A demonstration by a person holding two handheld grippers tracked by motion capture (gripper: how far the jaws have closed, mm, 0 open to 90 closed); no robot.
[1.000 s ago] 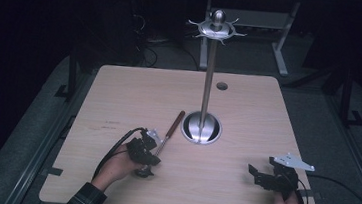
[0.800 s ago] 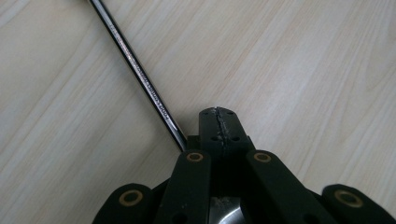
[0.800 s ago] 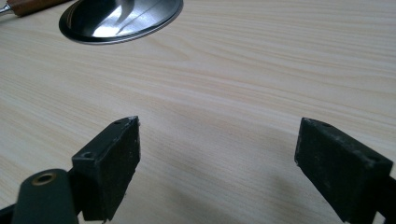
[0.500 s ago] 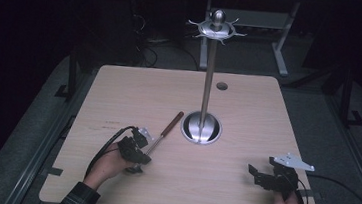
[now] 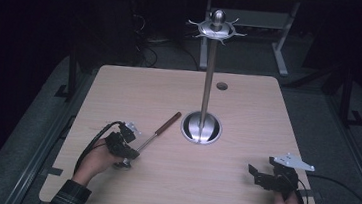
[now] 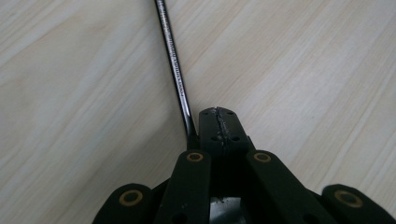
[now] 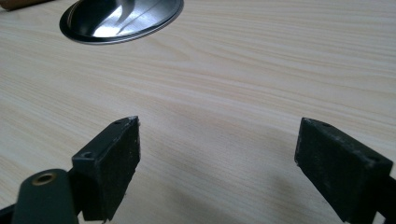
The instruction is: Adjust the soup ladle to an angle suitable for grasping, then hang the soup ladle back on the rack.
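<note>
Worktop (image 5: 241, 188) of pale wood grain, seen from above, carrying one long utensil (image 5: 158, 131) and one steel stand (image 5: 209, 74). The utensil lies flat near the front left, its long axis running diagonally: the brown handle end points away from the person and toward the stand's base, and the thin, shiny metal shaft slopes back toward the front left corner. Its working end is hidden under the left gripper (image 5: 126, 154), so its shape cannot be told. In the left gripper view, the shaft (image 6: 173, 65) runs from the top edge down to the left side of the jaws, with faint engraved lettering along it that is too small to read. The two jaws are pressed together with only a thin seam between them, and the shaft passes just beside them; whether they grip any part of the utensil cannot be told. The stand is a tall, upright pole rising from a round, mirror-like base near the worktop's centre, topped with a ball and a ring of small hooks. One small round hole (image 5: 222, 86) sits in the worktop behind the stand. The right gripper (image 5: 257, 177) rests near the front right, well apart from the utensil, held by the person's hand, with its two jaws spread wide and nothing between them but bare wood.
</note>
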